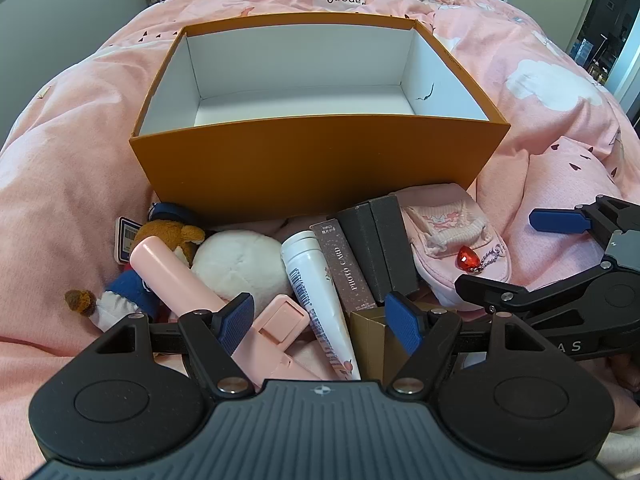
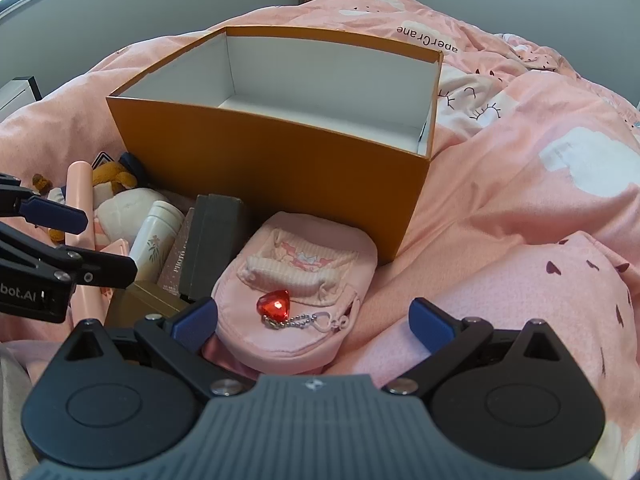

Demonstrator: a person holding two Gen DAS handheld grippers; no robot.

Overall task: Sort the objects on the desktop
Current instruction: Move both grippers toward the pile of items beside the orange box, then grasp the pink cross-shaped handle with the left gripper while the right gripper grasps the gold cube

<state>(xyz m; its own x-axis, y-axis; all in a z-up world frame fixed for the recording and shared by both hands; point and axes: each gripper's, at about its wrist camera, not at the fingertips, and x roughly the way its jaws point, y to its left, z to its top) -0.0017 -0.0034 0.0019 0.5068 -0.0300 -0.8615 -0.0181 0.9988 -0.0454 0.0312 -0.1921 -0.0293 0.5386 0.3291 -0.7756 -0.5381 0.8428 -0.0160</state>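
Clutter lies packed against the near wall of an orange cardboard box (image 1: 304, 160), which sits open-topped on a rumpled pink quilt (image 1: 72, 168); its white inside shows nothing but a small dark scuff on the right wall. Much of the heap is half buried. A brown plush toy (image 1: 168, 236) shows only a fuzzy head and a blue-and-white body, tucked under a smooth pink stick (image 1: 172, 276) and beside a round white fluffy ball (image 1: 236, 264). A white tube (image 1: 312, 292) with a barcode runs down out of view behind the left gripper (image 1: 320, 324), whose jaws stand wide above the heap, holding nothing. Next come a slim speckled box printed "PHOTO CARD" (image 1: 348, 268), two matte dark grey boxes (image 1: 380, 248) and the corner of a tan carton (image 1: 368, 340) — the rest hidden. The right gripper (image 2: 316, 320) is also spread wide and empty, straddling a soft pink pouch (image 2: 296, 280) with a faceted red heart charm (image 2: 274, 304) on a ball chain.
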